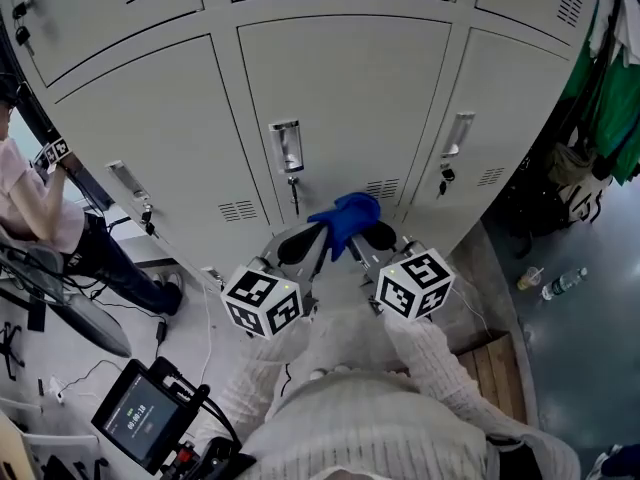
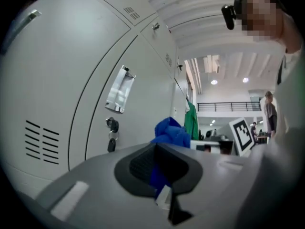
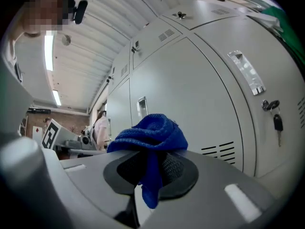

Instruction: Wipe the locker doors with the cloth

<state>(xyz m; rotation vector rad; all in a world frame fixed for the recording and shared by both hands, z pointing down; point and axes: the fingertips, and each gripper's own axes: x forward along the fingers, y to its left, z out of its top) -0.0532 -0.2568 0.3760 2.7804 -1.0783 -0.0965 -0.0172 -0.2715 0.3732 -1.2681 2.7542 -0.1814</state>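
A blue cloth (image 1: 347,218) is bunched between my two grippers, low in front of the middle grey locker door (image 1: 340,98). My left gripper (image 1: 305,243) is shut on the cloth's left side. In the left gripper view the cloth (image 2: 170,132) bulges past the jaws, and a strip of it is pinched in the left gripper (image 2: 159,168). My right gripper (image 1: 378,236) is shut on the right side, and the cloth (image 3: 150,135) heaps over the right gripper (image 3: 150,171). The cloth sits close to the door near its vent slots (image 1: 382,188); I cannot tell whether it touches.
Each door has a metal handle (image 1: 286,146) with keys (image 1: 294,194) hanging below. A person (image 1: 40,208) stands at the left. A screen device (image 1: 140,418) is at lower left. Green clothes (image 1: 610,98) hang at the right, above a bottle (image 1: 562,284) and a wooden pallet (image 1: 490,363).
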